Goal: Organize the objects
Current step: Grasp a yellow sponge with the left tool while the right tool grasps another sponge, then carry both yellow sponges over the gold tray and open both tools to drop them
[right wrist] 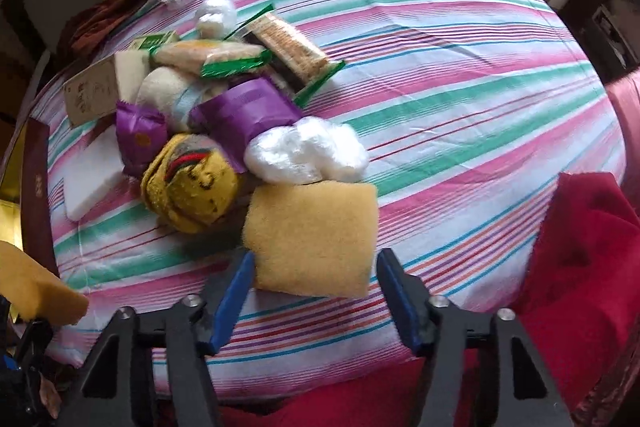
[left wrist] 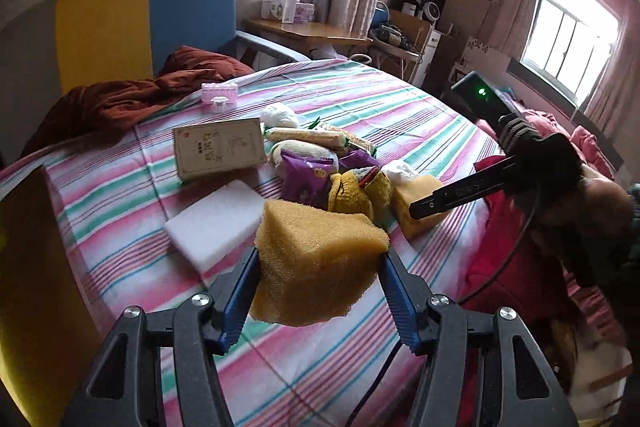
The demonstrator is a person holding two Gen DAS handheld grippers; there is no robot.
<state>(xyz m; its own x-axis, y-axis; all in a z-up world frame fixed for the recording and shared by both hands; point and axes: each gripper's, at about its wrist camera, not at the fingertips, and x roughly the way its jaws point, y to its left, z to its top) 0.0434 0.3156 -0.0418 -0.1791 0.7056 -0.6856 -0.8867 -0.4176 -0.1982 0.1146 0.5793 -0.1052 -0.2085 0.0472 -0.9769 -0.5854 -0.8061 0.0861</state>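
We hold one yellow sponge (left wrist: 316,263) clamped between the blue pads of our left gripper (left wrist: 320,267), lifted clear of the striped bedsheet (left wrist: 400,107), its wedge-like block tilted with the long side running across the jaws. Our right gripper (right wrist: 314,271) straddles a second yellow sponge (right wrist: 316,239) lying flat on the sheet at the near edge of the pile; the left pad touches it, while whether the right pad presses we cannot tell. Both are coarse and porous; the second touches a white plastic wad (right wrist: 308,153) and a yellow sock (right wrist: 192,187).
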